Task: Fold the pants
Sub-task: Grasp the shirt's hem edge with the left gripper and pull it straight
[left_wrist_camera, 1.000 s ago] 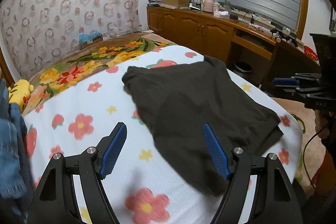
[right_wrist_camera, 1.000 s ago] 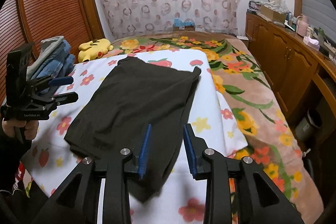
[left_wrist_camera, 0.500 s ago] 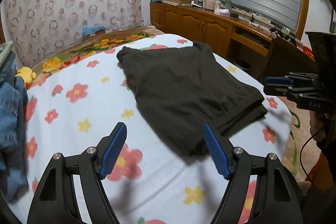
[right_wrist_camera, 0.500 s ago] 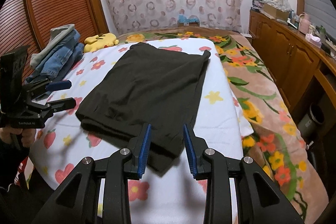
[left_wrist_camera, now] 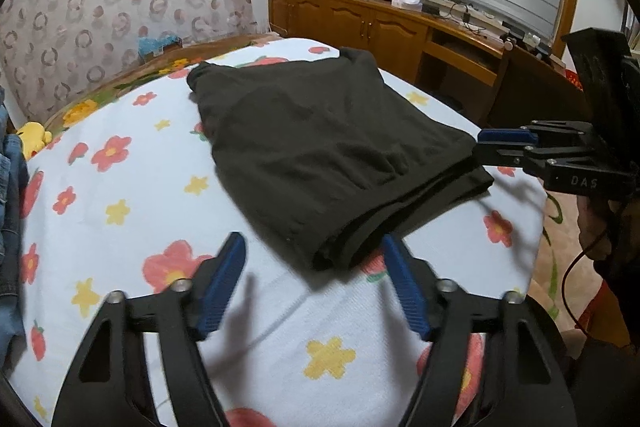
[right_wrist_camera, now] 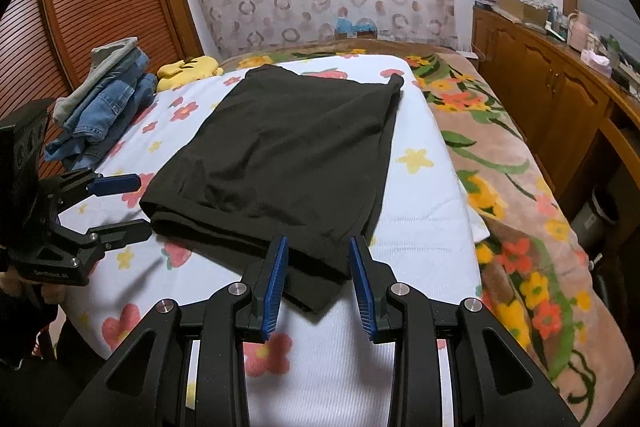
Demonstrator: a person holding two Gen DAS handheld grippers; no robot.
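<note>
The pants (right_wrist_camera: 280, 163) lie flat on the flowered sheet (right_wrist_camera: 420, 195), already doubled into a dark rectangle with layered edges showing at the near end, so I judge at least one fold is done. In my right wrist view they run from the near edge up toward twelve o'clock. My right gripper (right_wrist_camera: 318, 275) has its fingers spread, holding nothing, straddling the near right corner of the cloth without pinching it. My left gripper (left_wrist_camera: 314, 279) is also wide open and empty, poised at the near left corner, which sits at twelve o'clock just beyond its tips. What seems left is to grasp both near corners and carry them toward the far end for another fold. A pile of jeans (right_wrist_camera: 100, 99) sits at ten o'clock, well apart.
</note>
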